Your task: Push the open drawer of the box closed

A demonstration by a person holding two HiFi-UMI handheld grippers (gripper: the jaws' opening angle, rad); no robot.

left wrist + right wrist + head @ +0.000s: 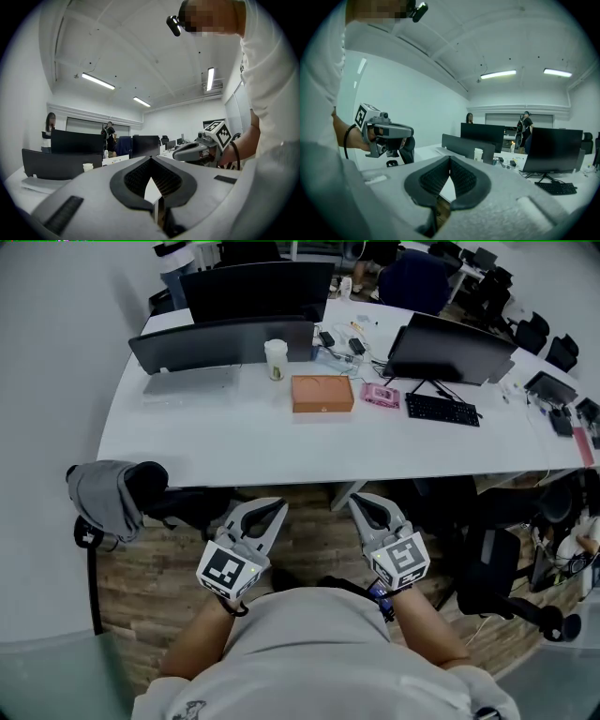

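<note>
- Grippers: L gripper (269, 513) and R gripper (362, 508) are hovering side by side low in head view, over wood floor (309, 540). Both are sitting just short of the near desk edge, well apart from the box.
- L gripper state: in left gripper view its jaws are pressing tip to tip w/ nothing between them.
- R gripper state: in right gripper view its jaws are likewise meeting at the tips, narrow and empty.
- Task thing: orange-brown box (322, 393) is lying flat on white desk (234, 442), approx. mid-desk. A paper cup (275, 359) is standing near its upper-left corner, and a pink item (381, 396) is lying just beside it on the right.
- Drawer: too small in head view to tell whether it is sticking out of the box.
- Desk, right part: black keyboard (442, 410) is lying in front of a dark monitor (450, 348).
- Floor level: chair w/ grey jacket (112, 495) draped over it is standing at left, near L gripper.
- Cross views: each gripper is showing in the other's camera, held level beside it.
- Background: two people (524, 125) are standing behind the monitors, well away from the desk's near edge.
</note>
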